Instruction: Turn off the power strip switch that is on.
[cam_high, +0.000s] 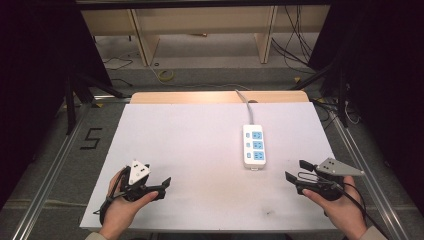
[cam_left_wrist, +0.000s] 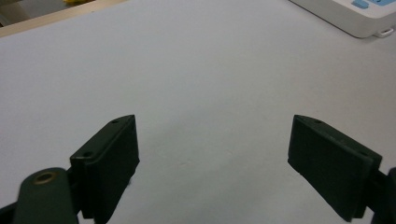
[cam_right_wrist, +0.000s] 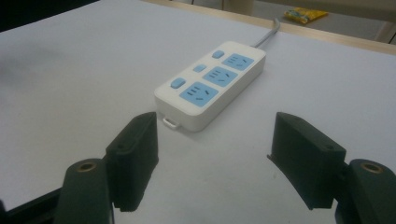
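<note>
High view: power strip (cam_high: 254, 145) is lying on the right half of the bench (cam_high: 190, 145), roughly midway between far and near edges, nothing else sitting on the white top.
Long axis: the strip is running far-to-near, its grey cord (cam_high: 246, 106) leaving the far end toward the far edge and its small tab end pointing at the near edge.
Right gripper (cam_high: 296, 170): it is hovering by the near right corner, jaws spread wide and holding nothing.
Left gripper (cam_high: 162, 186): it is sitting near the near left corner, jaws likewise wide apart and empty, aimed toward the bench's middle.
Nearer hand: the right one is clearly closer; the left is well apart from the strip.
Right gripper view: the strip (cam_right_wrist: 211, 84) is lying ahead of the open jaws and a little left of centre, its tab end nearest, its length slanting away to the right.
Left gripper view: just a corner of the strip (cam_left_wrist: 355, 16) is appearing at the top right, far off across bare bench.
Judged next move: the right hand is likely reaching forward and toward the left edge, jaws needing to straddle the strip's short width.
</note>
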